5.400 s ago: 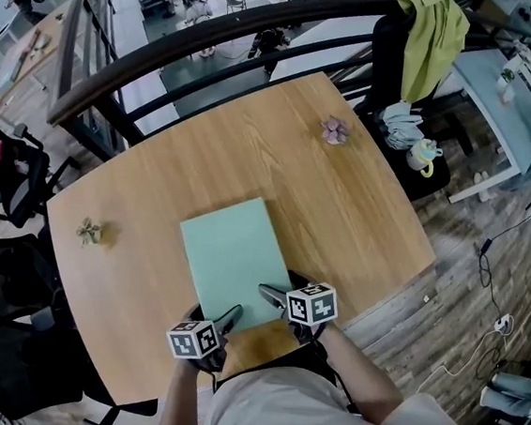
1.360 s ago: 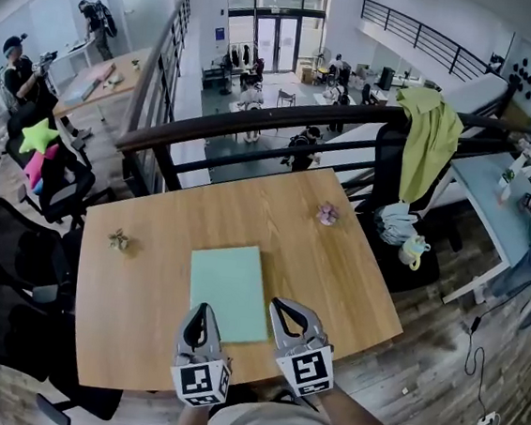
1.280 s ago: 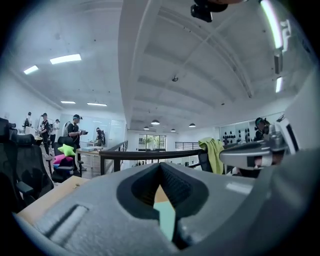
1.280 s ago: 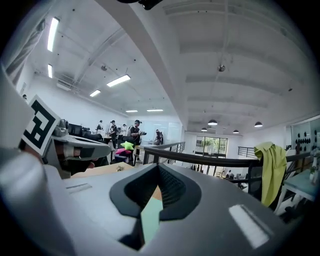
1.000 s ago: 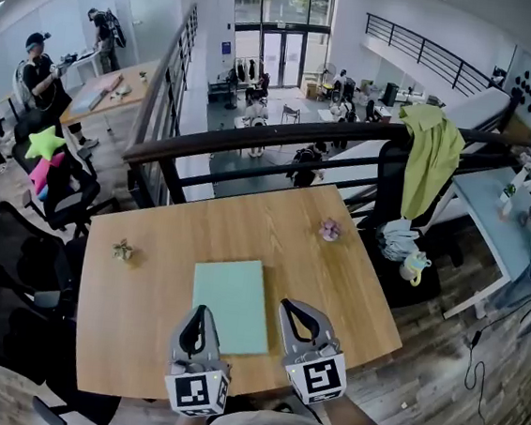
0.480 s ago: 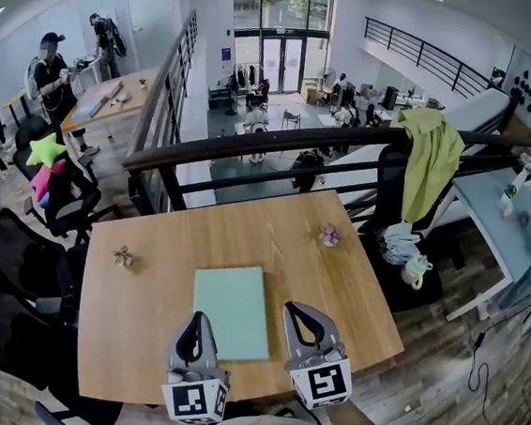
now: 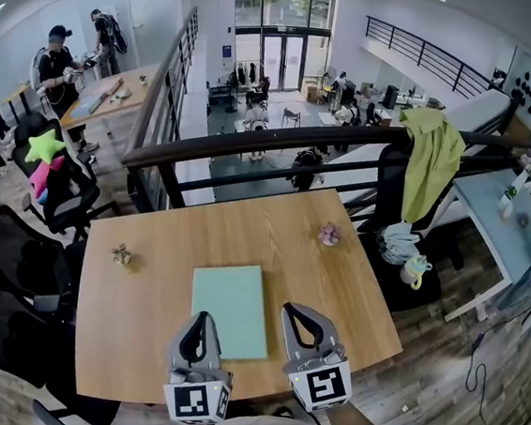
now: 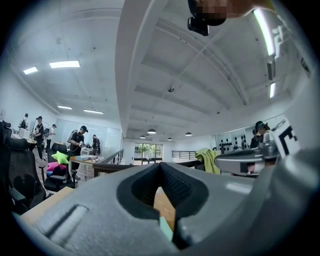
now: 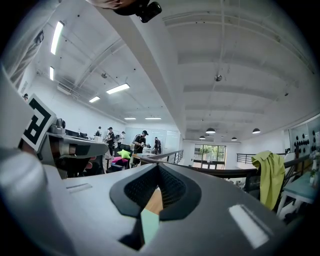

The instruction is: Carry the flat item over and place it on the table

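Claws pressed together, pinching nothing
Left gripper [image 7: 201, 318] and right gripper [image 7: 291, 310] are hovering beside the mint-green flat board [image 7: 230, 307] lying on the wooden table [image 7: 131, 320]

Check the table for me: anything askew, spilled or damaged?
Nothing stands out. The green flat item lies flat on the wooden table, wholly on its top, no corner overhanging. The left tongs and right tongs are shut and hold nothing.
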`<action>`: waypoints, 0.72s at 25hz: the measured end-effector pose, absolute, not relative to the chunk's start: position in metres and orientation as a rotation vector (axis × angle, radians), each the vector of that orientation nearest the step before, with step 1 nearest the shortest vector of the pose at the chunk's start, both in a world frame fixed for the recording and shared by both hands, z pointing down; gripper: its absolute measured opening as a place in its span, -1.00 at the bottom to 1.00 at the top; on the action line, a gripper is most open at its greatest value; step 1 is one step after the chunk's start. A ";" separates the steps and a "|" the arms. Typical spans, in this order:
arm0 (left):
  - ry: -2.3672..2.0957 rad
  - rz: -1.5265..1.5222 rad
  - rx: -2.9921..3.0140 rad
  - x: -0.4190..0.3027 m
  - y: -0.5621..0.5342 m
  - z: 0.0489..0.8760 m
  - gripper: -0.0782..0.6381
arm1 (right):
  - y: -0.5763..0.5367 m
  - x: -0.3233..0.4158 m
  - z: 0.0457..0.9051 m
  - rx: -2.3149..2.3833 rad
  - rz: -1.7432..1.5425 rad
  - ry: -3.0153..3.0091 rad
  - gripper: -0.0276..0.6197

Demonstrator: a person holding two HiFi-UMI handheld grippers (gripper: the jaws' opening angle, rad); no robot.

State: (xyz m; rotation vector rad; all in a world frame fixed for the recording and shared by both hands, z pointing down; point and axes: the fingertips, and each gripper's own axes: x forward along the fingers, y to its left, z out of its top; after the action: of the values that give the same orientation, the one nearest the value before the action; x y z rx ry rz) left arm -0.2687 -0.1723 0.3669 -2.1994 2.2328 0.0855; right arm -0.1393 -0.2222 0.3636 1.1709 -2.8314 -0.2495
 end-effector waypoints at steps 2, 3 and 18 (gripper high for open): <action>2.225 0.085 -2.202 -0.268 -0.174 0.367 -0.77 | -0.223 -0.140 0.363 1.171 -0.249 -2.827 -0.88; 2.220 0.076 -2.200 -0.268 -0.174 0.366 -0.77 | -0.223 -0.140 0.363 1.173 -0.248 -2.826 -0.88; 2.216 0.065 -2.226 -0.267 -0.172 0.369 -0.78 | -0.220 -0.142 0.368 1.178 -0.251 -2.815 -0.88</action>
State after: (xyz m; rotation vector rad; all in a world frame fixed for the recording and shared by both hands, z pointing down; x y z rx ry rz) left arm -0.2665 -0.1721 0.3689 -2.2256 2.2156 0.0650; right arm -0.1423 -0.2196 0.3676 1.1776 -2.8147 -0.2511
